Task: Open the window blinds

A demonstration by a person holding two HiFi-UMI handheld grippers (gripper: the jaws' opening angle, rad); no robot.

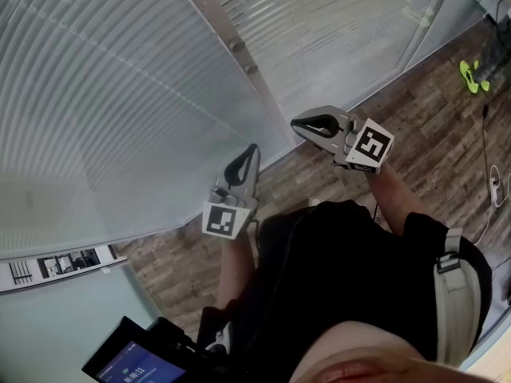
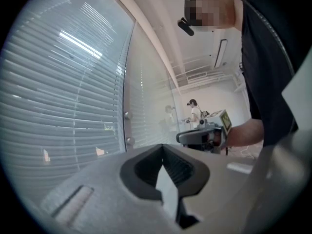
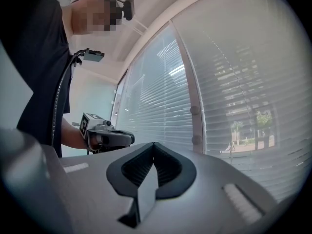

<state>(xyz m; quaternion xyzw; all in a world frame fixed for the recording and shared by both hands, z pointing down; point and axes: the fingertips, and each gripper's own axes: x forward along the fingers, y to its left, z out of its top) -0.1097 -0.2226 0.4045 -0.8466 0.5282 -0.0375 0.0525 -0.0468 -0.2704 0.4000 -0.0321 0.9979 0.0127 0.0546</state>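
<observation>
Soft daylight filters through the blinds and gives an even, pale wash with hardly any hard shadow. The head view is brightest along the top and dims toward the wooden floor and the person's dark clothing, where detail sinks into black. In the left gripper view, streaks of glare sit high on the slats (whiter than the slats round them). Both gripper views bow straight lines into curves and fall to black at the corners. Whatever lies closest to the lens looks soft.
</observation>
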